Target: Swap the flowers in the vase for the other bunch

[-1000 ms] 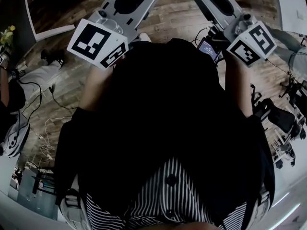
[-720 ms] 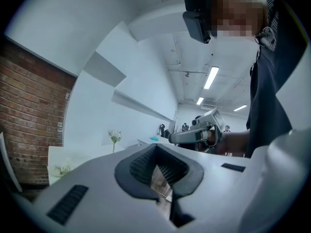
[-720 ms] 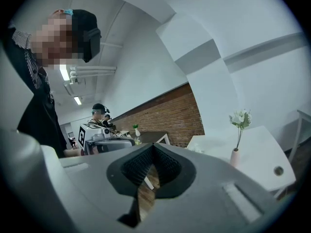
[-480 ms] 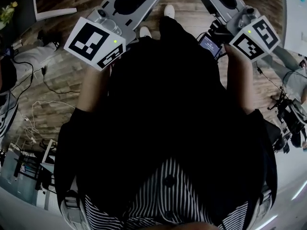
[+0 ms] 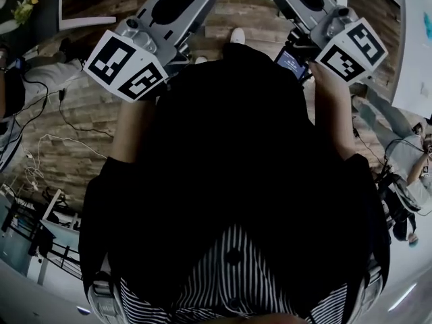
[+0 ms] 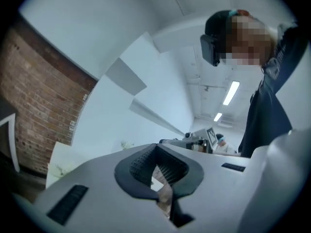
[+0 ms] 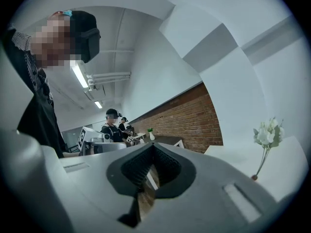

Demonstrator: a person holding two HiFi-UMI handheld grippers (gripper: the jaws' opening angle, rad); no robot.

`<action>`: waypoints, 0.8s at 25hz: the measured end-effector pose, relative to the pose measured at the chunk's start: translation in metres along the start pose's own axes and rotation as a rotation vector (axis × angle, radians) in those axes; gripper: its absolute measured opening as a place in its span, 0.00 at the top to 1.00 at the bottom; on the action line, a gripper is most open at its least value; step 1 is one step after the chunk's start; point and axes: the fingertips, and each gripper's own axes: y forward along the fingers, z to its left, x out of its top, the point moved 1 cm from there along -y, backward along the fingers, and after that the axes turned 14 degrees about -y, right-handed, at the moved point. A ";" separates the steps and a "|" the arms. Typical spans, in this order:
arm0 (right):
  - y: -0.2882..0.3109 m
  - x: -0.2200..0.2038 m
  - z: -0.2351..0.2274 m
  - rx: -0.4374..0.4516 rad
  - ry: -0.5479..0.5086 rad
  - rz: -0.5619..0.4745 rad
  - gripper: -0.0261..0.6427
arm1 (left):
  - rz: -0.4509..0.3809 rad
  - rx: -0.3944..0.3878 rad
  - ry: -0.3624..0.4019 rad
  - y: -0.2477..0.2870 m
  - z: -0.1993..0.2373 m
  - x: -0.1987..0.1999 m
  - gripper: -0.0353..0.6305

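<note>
Left tool (image 6: pixel 156 147) and right tool (image 7: pixel 153 146) are pinched shut, empty, held level; probably just in transit toward flowers (image 7: pixel 266 132) on the tabletop (image 7: pixel 291 171).

White flower bunch (image 7: pixel 266 131) stands upright on thin green stems (base unclear) at a white tabletop (image 7: pixel 291 165), far right.

Left cube (image 5: pixel 125 66): square b/w markers, no txt.
Right cube (image 5: pixel 351 51): same.
Screen (image 5: pixel 291 62): lit, txt too small to read.
</note>
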 end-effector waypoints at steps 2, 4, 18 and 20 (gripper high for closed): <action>-0.003 0.002 -0.023 0.006 0.013 0.002 0.96 | 0.007 0.016 0.041 0.021 0.002 0.010 0.94; -0.004 0.005 -0.047 0.008 0.028 -0.001 0.96 | 0.000 0.019 0.032 0.038 0.008 0.021 0.94; -0.035 -0.009 -0.143 0.070 0.098 -0.040 0.96 | 0.056 0.120 -0.003 0.132 0.024 0.016 0.94; -0.035 -0.013 -0.157 0.066 0.088 -0.021 0.96 | 0.069 0.123 -0.003 0.141 0.030 0.016 0.94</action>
